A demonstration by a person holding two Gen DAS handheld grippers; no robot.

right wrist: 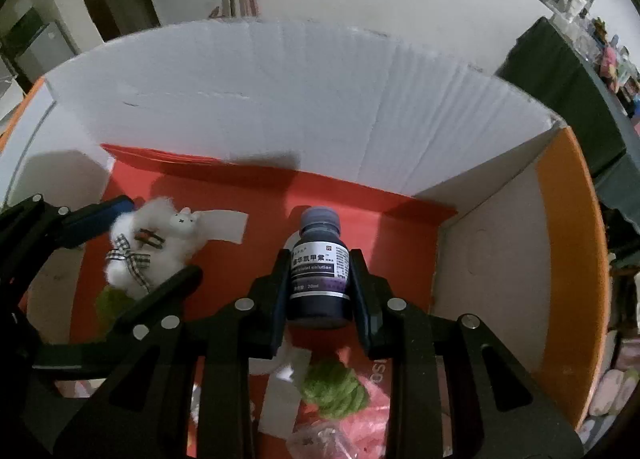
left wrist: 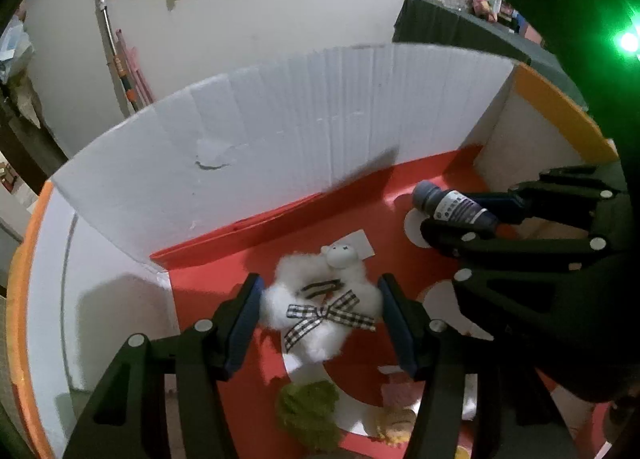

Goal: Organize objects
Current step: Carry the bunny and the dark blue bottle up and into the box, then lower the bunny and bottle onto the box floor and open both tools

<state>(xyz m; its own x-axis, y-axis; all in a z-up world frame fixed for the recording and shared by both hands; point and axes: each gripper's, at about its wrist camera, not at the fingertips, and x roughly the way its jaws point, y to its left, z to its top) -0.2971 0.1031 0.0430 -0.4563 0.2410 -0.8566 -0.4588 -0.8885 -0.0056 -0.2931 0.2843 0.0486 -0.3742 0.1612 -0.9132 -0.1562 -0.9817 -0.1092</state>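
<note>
Both grippers are inside an open cardboard box [left wrist: 280, 131] with white walls and a red floor. My left gripper [left wrist: 320, 287] is shut on a fluffy white sheep toy [left wrist: 320, 299] with a checked bow, held over the floor; the toy also shows in the right wrist view [right wrist: 152, 243]. My right gripper [right wrist: 320, 259] is shut on a small dark bottle [right wrist: 320, 279] with a purple cap and white label, held over the red floor near the right wall. In the left wrist view the bottle [left wrist: 448, 203] shows between the right gripper's fingers [left wrist: 452, 235].
A green woolly ball [right wrist: 334, 385] lies under the right gripper, another green tuft [left wrist: 308, 411] under the left. Pink plastic [right wrist: 360, 419] and white paper slips [right wrist: 280, 399] lie on the box floor [right wrist: 380, 227]. A dark-draped table [left wrist: 460, 31] with clutter stands beyond the box.
</note>
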